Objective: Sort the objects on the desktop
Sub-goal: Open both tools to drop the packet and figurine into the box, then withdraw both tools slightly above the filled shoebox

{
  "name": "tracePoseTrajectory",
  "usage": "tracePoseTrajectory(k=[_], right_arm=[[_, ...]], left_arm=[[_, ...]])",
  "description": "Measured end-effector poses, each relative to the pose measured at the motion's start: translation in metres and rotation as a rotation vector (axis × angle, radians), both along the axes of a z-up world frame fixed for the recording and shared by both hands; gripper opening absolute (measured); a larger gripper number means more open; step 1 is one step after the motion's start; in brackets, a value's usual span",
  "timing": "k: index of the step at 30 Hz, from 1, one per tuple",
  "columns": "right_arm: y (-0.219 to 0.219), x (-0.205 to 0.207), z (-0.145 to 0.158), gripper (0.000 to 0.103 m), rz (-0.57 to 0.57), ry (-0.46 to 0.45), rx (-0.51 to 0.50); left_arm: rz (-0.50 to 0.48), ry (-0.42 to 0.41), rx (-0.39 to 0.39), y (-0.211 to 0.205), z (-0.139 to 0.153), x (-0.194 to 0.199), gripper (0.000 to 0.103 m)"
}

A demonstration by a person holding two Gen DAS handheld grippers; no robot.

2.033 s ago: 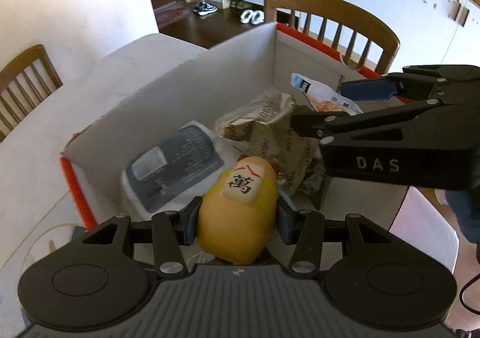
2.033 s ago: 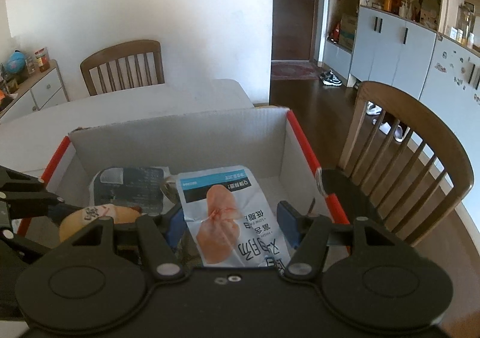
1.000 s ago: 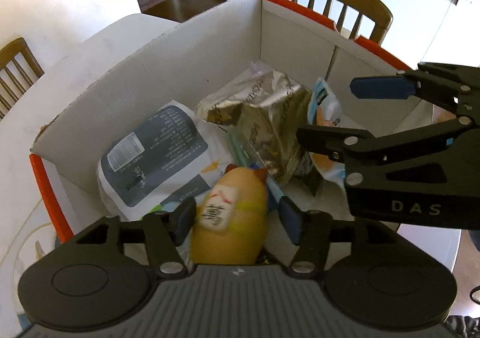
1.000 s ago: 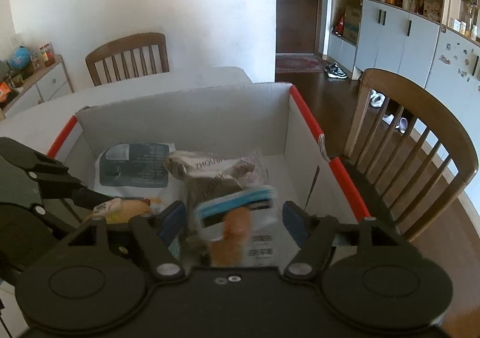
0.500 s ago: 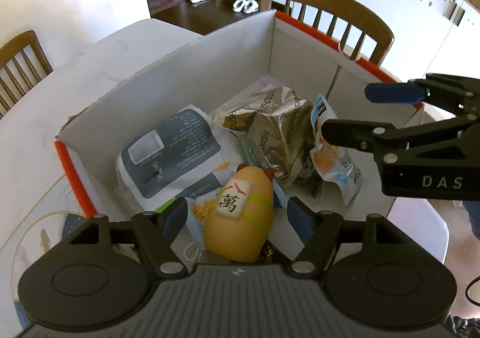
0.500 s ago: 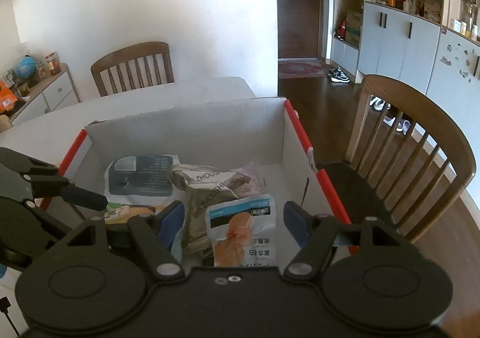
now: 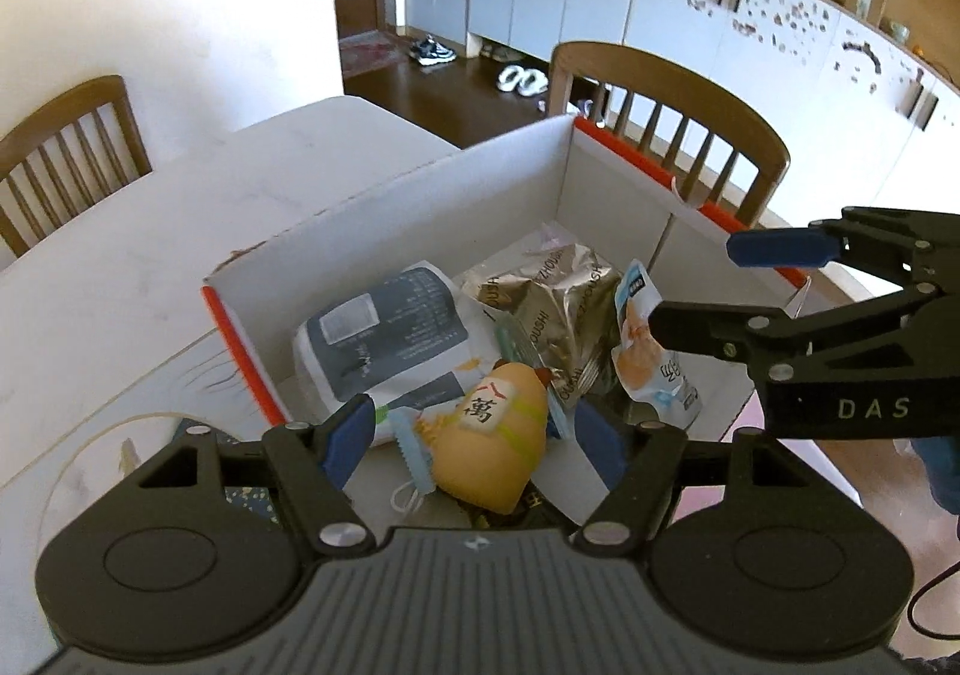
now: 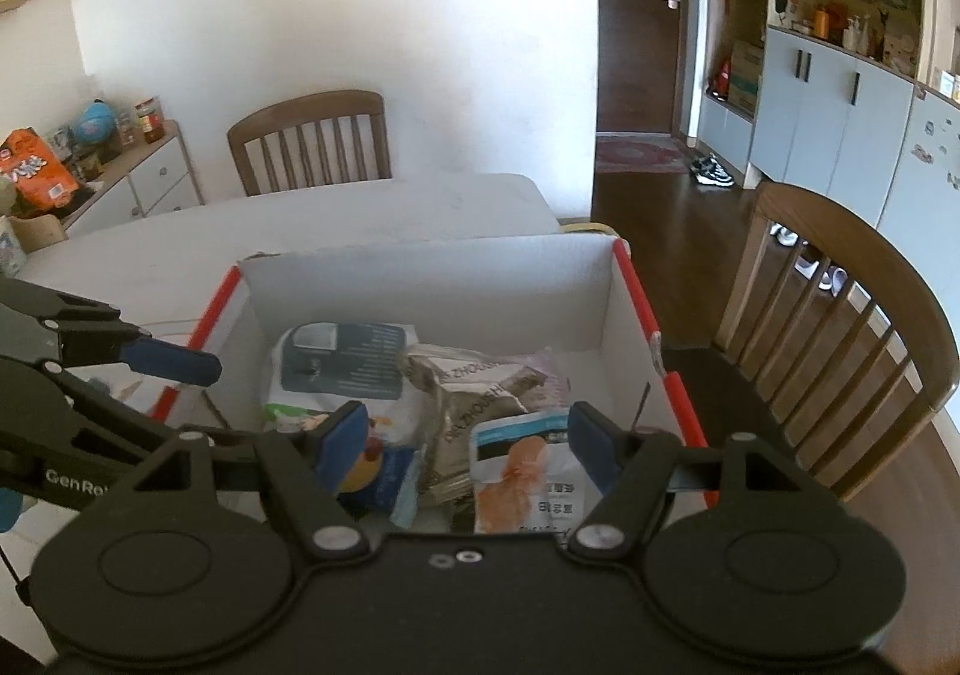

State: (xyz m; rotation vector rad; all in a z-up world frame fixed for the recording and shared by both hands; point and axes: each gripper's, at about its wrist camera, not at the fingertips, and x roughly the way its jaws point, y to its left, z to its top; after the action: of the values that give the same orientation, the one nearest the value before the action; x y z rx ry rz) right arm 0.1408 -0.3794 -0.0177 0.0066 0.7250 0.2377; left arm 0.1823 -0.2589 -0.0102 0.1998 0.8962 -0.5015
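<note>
Two items lie loose in box (image 7: 414, 195): yellow toy (image 7: 492, 447) at near wall, pouch (image 8: 522, 471) at its 3 o'clock. Risk: toy sits tilted on mask (image 7: 414, 453), could roll as grippers clear out. L gripper (image 7: 471, 435) wide, jaws just opened, toy between pads, untouched. R gripper (image 8: 462, 441) wide, pouch below at 6 o'clock, free

L gripper (image 7: 471, 438) tilts steeply down, jaws spread, having just opened wider; pads clear of anything, nothing gripped. R gripper (image 8: 468, 444) also angled down, jaws apart w/ nothing pinched. The two sit side by side, each showing in the other's view, R (image 7: 714, 285) and L (image 8: 180, 369).
</note>
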Motion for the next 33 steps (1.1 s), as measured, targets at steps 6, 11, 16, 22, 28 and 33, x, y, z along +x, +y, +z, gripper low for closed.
tracePoseTrajectory(k=[6,11,16,22,28,33], right_arm=[[0.006,-0.010,0.012,0.074,0.031,-0.010,0.001],[0.013,-0.017,0.016,0.076,0.059,-0.007,-0.014],[0.020,-0.024,0.020,0.078,0.092,-0.007,-0.024],[0.028,-0.029,0.023,0.088,0.112,-0.008,-0.038],[0.030,-0.035,0.024,0.094,0.109,0.011,-0.054],[0.031,-0.042,0.028,0.094,0.114,0.005,-0.056]], left_arm=[[0.039,-0.020,-0.031,0.012,0.011,-0.011,0.073],[0.083,-0.030,-0.045,0.025,0.015,-0.017,0.073],[0.104,-0.052,-0.053,0.033,0.019,-0.025,0.082],[0.136,-0.046,-0.062,0.039,0.016,-0.029,0.089],[0.166,-0.031,-0.081,0.048,0.012,-0.035,0.103],[0.195,-0.049,-0.081,0.056,0.017,-0.042,0.103]])
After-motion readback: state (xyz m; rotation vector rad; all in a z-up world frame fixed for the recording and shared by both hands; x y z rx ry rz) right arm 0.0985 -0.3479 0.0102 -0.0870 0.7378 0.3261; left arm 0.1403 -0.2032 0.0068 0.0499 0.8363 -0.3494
